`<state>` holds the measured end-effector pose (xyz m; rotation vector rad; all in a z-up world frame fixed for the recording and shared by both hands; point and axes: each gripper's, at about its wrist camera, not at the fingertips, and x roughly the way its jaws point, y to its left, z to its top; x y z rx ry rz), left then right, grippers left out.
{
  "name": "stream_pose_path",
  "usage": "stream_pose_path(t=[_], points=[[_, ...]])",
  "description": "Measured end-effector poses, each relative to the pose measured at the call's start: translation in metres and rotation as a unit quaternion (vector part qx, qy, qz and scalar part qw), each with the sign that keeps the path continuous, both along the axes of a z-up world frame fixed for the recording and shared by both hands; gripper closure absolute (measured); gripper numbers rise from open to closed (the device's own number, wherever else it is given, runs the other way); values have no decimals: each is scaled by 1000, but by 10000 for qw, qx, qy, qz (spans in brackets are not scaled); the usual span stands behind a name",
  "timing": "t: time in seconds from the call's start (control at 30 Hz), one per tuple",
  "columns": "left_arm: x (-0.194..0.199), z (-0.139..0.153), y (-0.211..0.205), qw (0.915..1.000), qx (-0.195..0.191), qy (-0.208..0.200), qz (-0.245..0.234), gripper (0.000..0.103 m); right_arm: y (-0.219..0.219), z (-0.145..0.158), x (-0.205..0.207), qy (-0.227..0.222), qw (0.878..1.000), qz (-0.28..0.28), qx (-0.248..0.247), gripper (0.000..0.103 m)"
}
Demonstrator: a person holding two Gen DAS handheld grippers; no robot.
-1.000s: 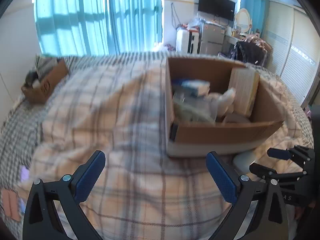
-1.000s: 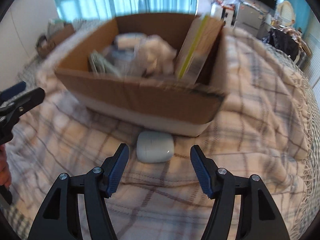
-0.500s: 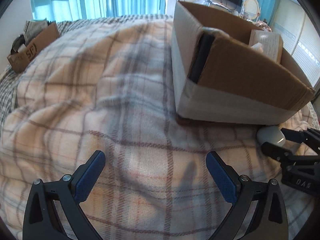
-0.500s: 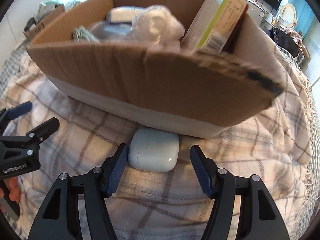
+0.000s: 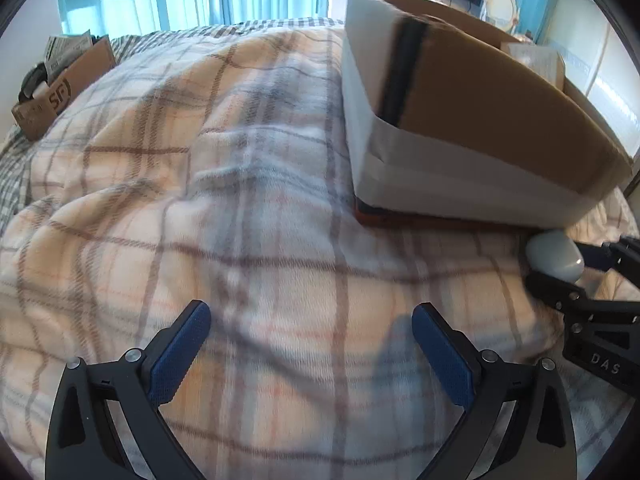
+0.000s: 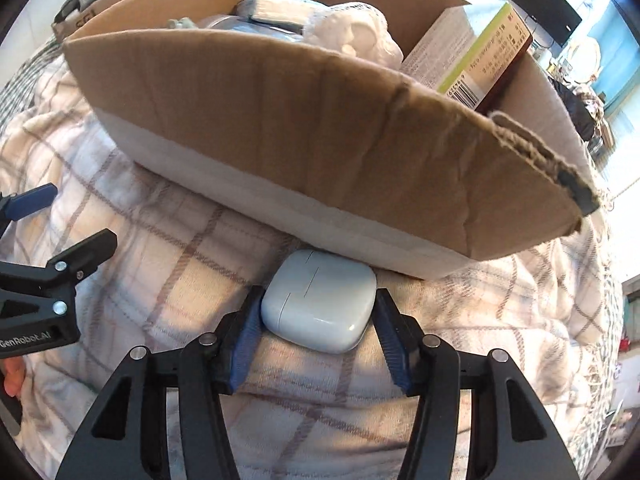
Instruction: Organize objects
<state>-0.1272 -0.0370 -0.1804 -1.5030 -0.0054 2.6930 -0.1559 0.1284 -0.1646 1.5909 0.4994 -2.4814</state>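
Note:
A white earbud case (image 6: pixel 320 306) lies on the plaid blanket against the front wall of a brown cardboard box (image 6: pixel 320 120). My right gripper (image 6: pixel 318 328) has closed around the case, both blue pads touching its sides. The case also shows in the left wrist view (image 5: pixel 554 254), between the right gripper's fingers (image 5: pixel 560 288). My left gripper (image 5: pixel 308 350) is open and empty, low over the blanket to the left of the box (image 5: pixel 480 120). The left gripper also shows in the right wrist view (image 6: pixel 56 240).
The box holds a tall carton (image 6: pixel 472 60), a white bag (image 6: pixel 356 34) and other items. A small cardboard box (image 5: pixel 60 88) sits at the bed's far left corner. The plaid blanket (image 5: pixel 200 200) covers the bed. Curtains and furniture stand behind.
My right gripper has moved in to the case and closed its fingers onto it. My left gripper has dropped lower and nearer the box.

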Motion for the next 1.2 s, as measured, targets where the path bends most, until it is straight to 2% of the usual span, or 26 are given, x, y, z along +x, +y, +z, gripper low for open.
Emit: stream_pose_path(t=[0.13, 0.3, 0.47, 0.57, 0.67, 0.87, 1.03, 1.2], points=[[14, 9, 1, 10000, 42, -27, 29, 0, 0, 16, 18, 130, 9997, 155, -99, 49], [24, 32, -1, 9996, 256, 49, 68, 0, -2, 53, 50, 629, 9971, 353, -248, 49], [38, 72, -3, 9985, 174, 498, 140, 0, -11, 86, 59, 988, 9930, 364, -527, 49], [42, 99, -6, 9966, 216, 772, 210, 0, 0, 110, 71, 1344, 9875, 243, -791, 49], [37, 125, -6, 9941, 144, 1057, 196, 0, 7, 122, 73, 1514, 9833, 253, -981, 49], [18, 167, 3, 9890, 62, 1471, 143, 0, 10, 161, 52, 1878, 9753, 294, -1126, 49], [-12, 177, 10, 9863, -131, 1637, 160, 0, 14, 174, 18, 1951, 9725, 236, -1247, 49], [-48, 172, 11, 9878, -211, 1529, 189, 0, 18, 175, -29, 1900, 9736, 223, -1244, 49]])
